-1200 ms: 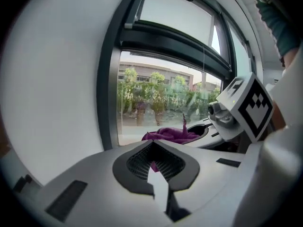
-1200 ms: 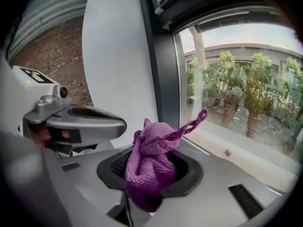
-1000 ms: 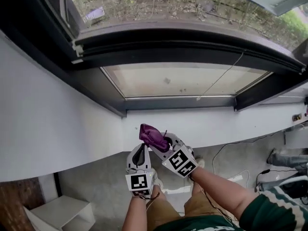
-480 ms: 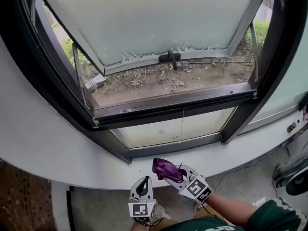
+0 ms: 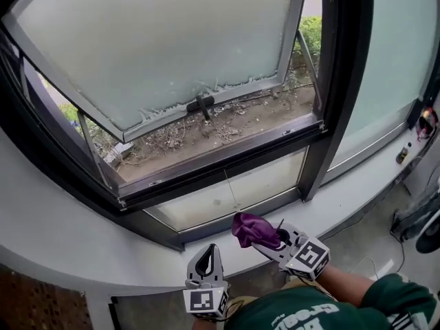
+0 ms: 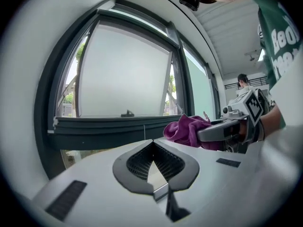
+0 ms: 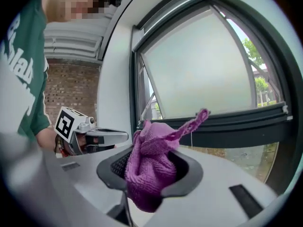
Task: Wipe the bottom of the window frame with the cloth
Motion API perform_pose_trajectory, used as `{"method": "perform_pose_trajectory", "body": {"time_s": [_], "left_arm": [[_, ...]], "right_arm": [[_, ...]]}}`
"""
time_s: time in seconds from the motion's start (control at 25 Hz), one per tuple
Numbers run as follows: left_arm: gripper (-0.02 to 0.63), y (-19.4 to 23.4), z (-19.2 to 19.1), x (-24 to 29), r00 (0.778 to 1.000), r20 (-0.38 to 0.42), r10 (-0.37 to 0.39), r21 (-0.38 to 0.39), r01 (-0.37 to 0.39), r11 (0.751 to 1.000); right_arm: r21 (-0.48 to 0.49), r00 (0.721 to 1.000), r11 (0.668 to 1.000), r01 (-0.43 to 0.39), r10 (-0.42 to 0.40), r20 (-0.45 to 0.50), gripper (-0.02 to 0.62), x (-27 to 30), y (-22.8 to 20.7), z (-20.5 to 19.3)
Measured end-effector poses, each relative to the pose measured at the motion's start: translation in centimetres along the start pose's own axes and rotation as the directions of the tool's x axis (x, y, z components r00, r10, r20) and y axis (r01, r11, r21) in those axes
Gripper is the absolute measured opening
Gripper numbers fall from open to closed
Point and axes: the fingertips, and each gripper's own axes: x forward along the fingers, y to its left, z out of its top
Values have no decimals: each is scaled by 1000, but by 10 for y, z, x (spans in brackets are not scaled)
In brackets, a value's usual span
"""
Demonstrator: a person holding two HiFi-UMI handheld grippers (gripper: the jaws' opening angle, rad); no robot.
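Note:
A bunched purple cloth point(image 5: 254, 229) is clamped in my right gripper point(image 5: 269, 238), which is shut on it; in the right gripper view the cloth point(image 7: 150, 167) fills the jaws. My left gripper point(image 5: 207, 260) sits beside it at lower left, shut with nothing in it, and its own view shows its jaws point(image 6: 152, 165) closed. Both hover below the white sill point(image 5: 103, 253), short of the dark bottom window frame point(image 5: 227, 157). The window sash point(image 5: 158, 53) is pushed open outward.
A dark vertical mullion point(image 5: 340, 81) stands right of the opening, with a frosted fixed pane point(image 5: 392, 67) beyond. Soil and dry twigs point(image 5: 220, 126) lie outside. A lower glass pane point(image 5: 234, 191) sits under the frame. Another person point(image 6: 243, 82) stands far off.
My view has tilted up and shifted, so the open sash fills more of the picture. Both grippers sit lower in view and the right one has moved rightward, still holding the cloth.

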Motion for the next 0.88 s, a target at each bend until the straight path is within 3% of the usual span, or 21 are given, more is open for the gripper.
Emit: {"method": "perform_pose_trajectory", "body": {"time_s": [0.24,0.64,0.88], "left_arm": [[6,-20,34,12,996,82,-44,56,40,998],[6,-35,41,16,992,105,-71,103,60,993],[6,-36,37,10,993,98,-72,104,62,993]], "right_arm": [[-9,989,998,56,-54,137,149,-30,-15,46],[-113,992,990,81,-69,106,149,-31,-3,27],[-103,991,991,83,-72,110,149,-32,3,27]]}}
